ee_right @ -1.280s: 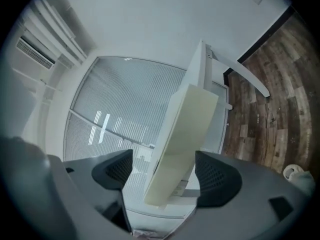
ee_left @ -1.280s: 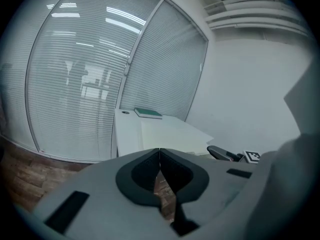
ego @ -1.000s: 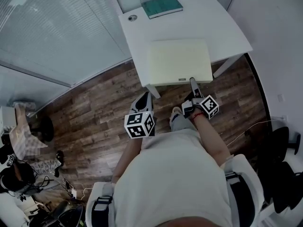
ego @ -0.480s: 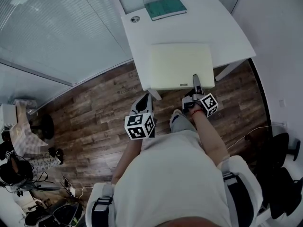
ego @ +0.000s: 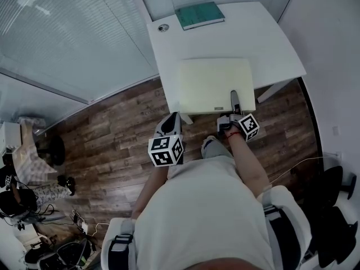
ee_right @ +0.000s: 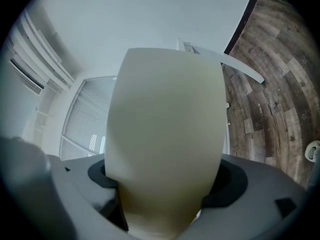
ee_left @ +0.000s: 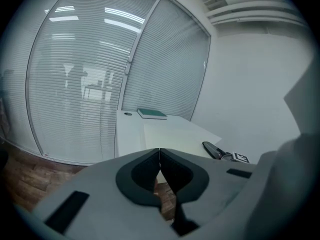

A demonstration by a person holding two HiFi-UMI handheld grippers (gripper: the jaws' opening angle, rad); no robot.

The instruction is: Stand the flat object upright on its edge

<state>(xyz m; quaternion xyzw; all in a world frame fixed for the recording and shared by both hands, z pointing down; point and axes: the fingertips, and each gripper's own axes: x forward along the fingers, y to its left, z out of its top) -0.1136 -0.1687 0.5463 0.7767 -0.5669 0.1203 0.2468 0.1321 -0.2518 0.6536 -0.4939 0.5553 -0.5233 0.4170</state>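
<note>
A cream flat board [ego: 214, 83] lies on the white table [ego: 270, 44], its near edge close to the table's front edge. My right gripper [ego: 234, 98] is shut on that near edge toward the right corner. In the right gripper view the board [ee_right: 167, 129] fills the space between the jaws of the right gripper [ee_right: 165, 186]. My left gripper [ego: 171, 119] hangs just in front of the table's near left corner, over the floor. Its jaws meet with nothing between them in the left gripper view [ee_left: 159, 159], which also shows the board [ee_left: 175, 134] and the right gripper [ee_left: 214, 149].
A green book [ego: 199, 14] lies at the table's far edge, with a small round grommet [ego: 163, 27] to its left. A glass wall with blinds [ego: 67, 32] runs along the left. Wooden floor [ego: 112, 128] lies under me, and a white wall is to the right.
The table and board sit a little lower in the head view. Both grippers keep the same places relative to the board; the right one stays on its near edge.
</note>
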